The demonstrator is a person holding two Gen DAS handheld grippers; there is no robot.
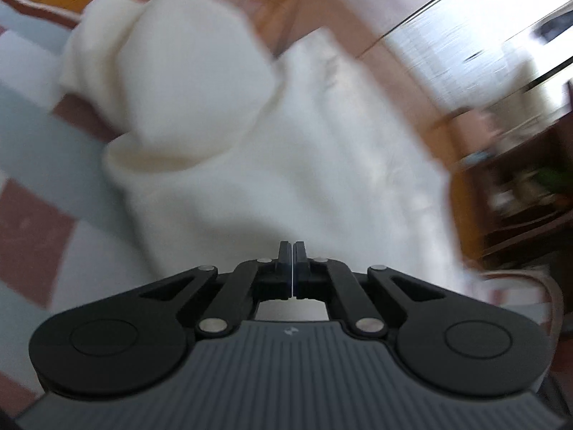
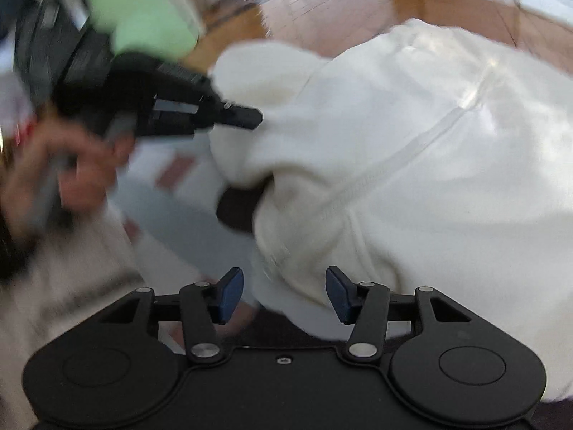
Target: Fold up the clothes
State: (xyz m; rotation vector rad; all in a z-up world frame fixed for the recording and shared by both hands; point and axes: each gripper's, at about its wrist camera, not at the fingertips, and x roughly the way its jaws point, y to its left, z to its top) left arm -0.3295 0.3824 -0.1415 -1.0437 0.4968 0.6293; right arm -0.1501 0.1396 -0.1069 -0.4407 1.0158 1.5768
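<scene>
A white fleece garment [image 1: 279, 165] lies on a checked mat, with a sleeve or hood [image 1: 172, 71] bunched at its upper left. In the right wrist view the same garment [image 2: 412, 165] shows a zip seam running diagonally. My left gripper [image 1: 292, 247] is shut with nothing visible between its pads, hovering over the garment's near part. It also shows in the right wrist view [image 2: 243, 116], held in a hand at the garment's left edge. My right gripper [image 2: 284, 286] is open, its blue pads [image 2: 231, 294] on either side of the garment's near hem. Both views are blurred by motion.
The mat [image 1: 32, 186] has red-brown, grey-blue and white squares. Wooden floor [image 2: 358, 18] lies beyond it. A dark wooden shelf unit [image 1: 530, 193] stands at the right in the left wrist view. A dark patch [image 2: 238, 211] shows under the garment's fold.
</scene>
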